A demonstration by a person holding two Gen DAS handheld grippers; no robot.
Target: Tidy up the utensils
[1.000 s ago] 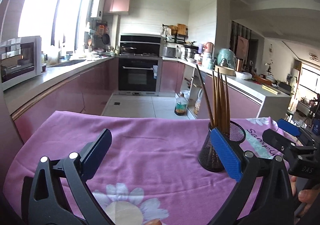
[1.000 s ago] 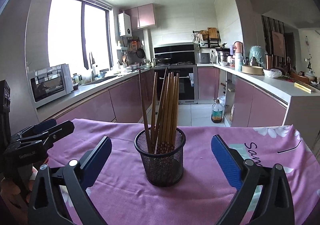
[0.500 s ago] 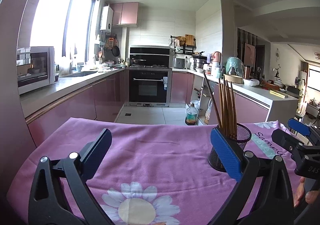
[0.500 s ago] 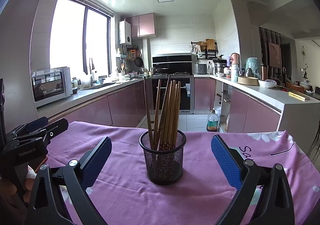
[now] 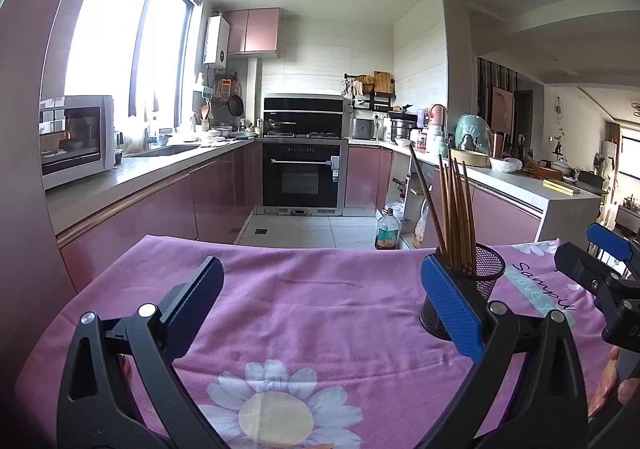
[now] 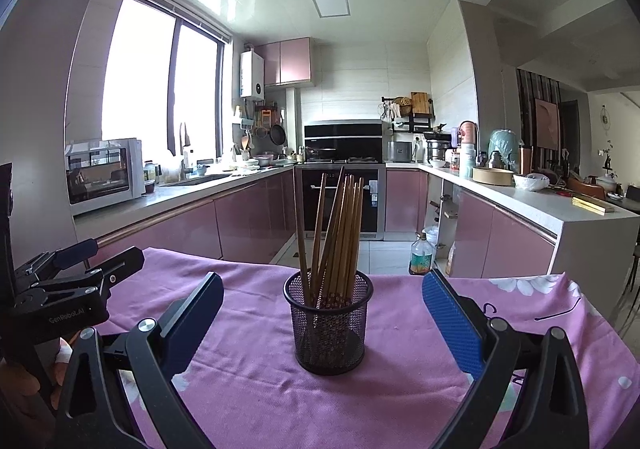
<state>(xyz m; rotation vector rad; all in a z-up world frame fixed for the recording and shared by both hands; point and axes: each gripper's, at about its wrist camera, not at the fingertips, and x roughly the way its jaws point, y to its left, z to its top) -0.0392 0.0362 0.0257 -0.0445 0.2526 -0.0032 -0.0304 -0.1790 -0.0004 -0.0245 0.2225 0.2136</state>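
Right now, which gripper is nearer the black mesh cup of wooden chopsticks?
Right. The right gripper faces the black mesh cup centred ahead of its open jaws; the left gripper, also open, has it off beyond its right finger.

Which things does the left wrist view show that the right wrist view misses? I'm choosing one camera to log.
Only the left wrist view shows the large white daisy print and the right claw from outside. Only the right wrist view shows the black mesh cup's whole base and the left claw. Both share the black mesh cup, brown wooden chopsticks and purple tablecloth.
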